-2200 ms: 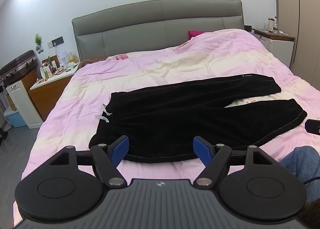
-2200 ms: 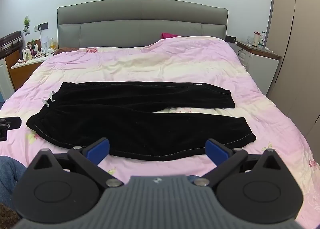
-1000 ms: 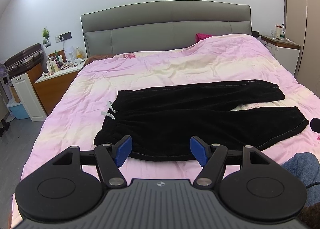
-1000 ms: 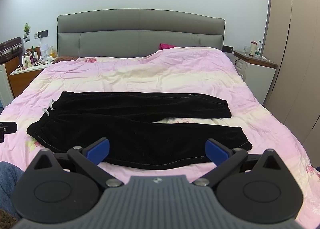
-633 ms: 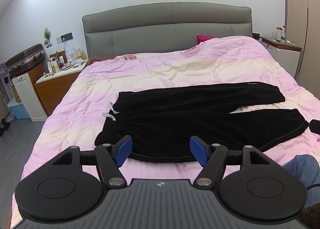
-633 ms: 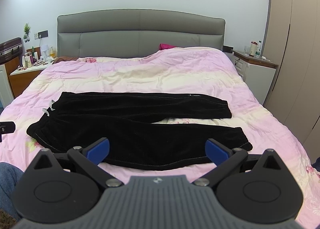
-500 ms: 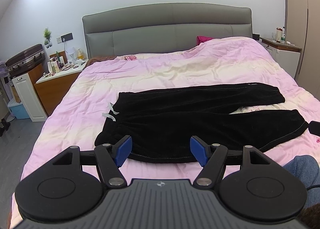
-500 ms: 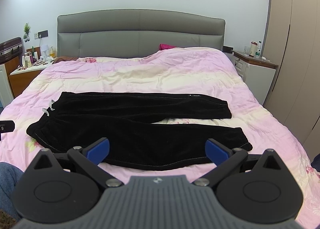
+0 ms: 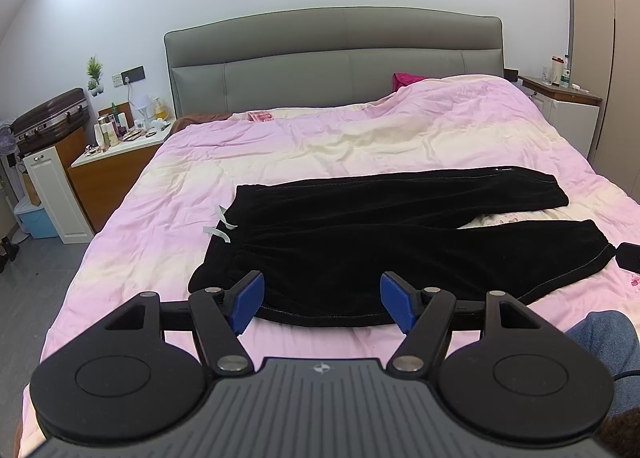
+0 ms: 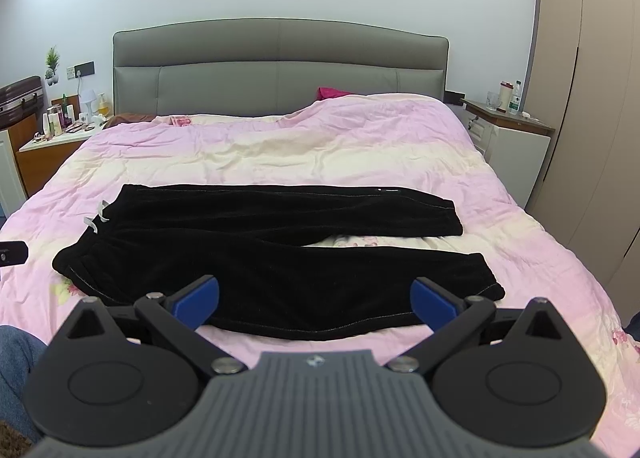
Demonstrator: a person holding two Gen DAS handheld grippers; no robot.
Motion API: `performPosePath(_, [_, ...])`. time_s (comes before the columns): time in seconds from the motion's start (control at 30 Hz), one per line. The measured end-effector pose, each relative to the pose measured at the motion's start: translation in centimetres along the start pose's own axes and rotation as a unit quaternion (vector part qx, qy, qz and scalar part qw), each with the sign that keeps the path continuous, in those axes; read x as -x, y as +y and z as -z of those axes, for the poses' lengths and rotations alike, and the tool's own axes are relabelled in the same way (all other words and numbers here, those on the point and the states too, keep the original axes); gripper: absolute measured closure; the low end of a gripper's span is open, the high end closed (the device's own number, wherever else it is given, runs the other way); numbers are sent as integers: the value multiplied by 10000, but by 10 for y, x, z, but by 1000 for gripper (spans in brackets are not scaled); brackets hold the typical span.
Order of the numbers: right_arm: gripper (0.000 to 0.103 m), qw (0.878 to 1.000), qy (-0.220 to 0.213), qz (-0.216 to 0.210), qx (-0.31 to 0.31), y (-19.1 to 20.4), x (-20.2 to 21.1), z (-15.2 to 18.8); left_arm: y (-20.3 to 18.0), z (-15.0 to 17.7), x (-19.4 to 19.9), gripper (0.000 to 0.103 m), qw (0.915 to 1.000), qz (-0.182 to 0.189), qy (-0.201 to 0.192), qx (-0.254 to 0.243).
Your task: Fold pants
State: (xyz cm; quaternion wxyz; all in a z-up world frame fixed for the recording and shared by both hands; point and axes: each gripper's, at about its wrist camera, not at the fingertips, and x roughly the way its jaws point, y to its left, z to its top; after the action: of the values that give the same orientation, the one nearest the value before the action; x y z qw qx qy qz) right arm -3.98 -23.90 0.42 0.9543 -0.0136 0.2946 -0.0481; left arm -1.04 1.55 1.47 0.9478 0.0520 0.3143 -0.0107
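Bedspread first: pink and cream quilted cover (image 9: pixel 320 146) on the grey-headboard bed, with the black velvety pants (image 10: pixel 260 254) spread flat across it, waistband left, legs splayed right. Nothing's shifted in the last second, so folding hasn't started. My left gripper (image 9: pixel 322 300) and right gripper (image 10: pixel 316 300) hover over the near edge, blue pads wide apart, holding nothing.

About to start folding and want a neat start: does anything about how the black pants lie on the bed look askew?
The black velvety pants lie flat on the pink quilt, but the legs splay apart toward the cuffs, and the pale drawstring trails off the waistband.
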Motion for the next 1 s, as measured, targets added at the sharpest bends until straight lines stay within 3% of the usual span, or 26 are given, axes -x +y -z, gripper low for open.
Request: performPosePath(1.0, [5, 9999, -56, -30, -154, -7, 4, 6, -6, -1, -3, 25, 9999, 88, 37, -81])
